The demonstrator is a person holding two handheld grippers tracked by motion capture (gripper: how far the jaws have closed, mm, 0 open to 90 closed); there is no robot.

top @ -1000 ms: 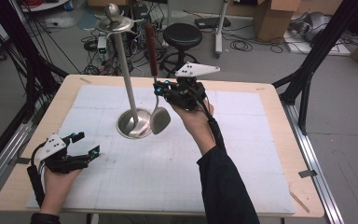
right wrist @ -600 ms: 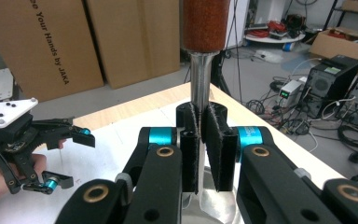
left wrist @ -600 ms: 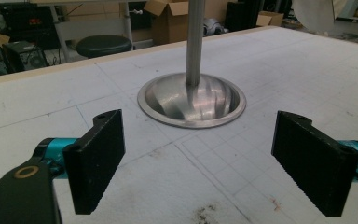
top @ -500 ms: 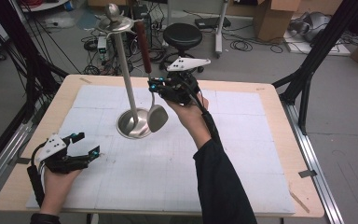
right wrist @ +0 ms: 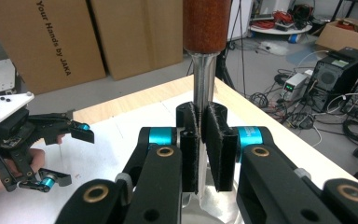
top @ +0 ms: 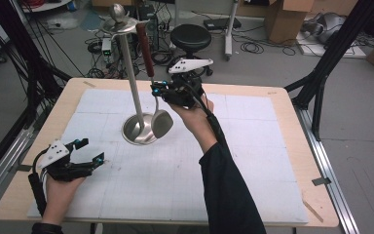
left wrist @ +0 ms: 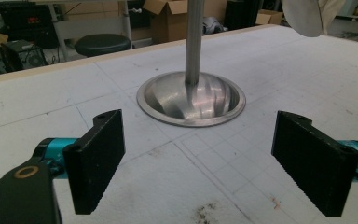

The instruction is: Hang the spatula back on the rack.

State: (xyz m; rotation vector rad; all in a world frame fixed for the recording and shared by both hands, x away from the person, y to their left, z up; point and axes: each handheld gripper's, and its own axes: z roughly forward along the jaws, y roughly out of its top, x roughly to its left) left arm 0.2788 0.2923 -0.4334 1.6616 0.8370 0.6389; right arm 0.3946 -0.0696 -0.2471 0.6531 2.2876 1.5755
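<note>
A metal stand rises from a round dished base [top: 139, 129] on the white mat, and its thin pole [top: 131, 83] ends in a hooked top [top: 119, 19]. My right gripper [top: 158, 90] is shut on the metal shaft of a spoon, just right of the pole. The spoon's red-brown handle [top: 145, 48] points up and its bowl [top: 161, 124] hangs by the base. In the right gripper view the pads [right wrist: 214, 140] clamp the shaft [right wrist: 203, 79] below the handle [right wrist: 206, 23]. My left gripper [top: 91, 150] rests open at the table's front left, its jaws [left wrist: 214, 163] facing the base [left wrist: 191, 100].
The white gridded mat [top: 253, 161] covers a wooden table [top: 282, 97]. Beyond the far edge stand a black stool [top: 190, 36], cardboard boxes [top: 285, 19] and loose cables on the floor. Black frame legs [top: 321, 92] flank the table.
My right gripper has shifted a little to the left with the spoon, bringing the handle closer to the stand's pole. The left gripper has stayed put.
</note>
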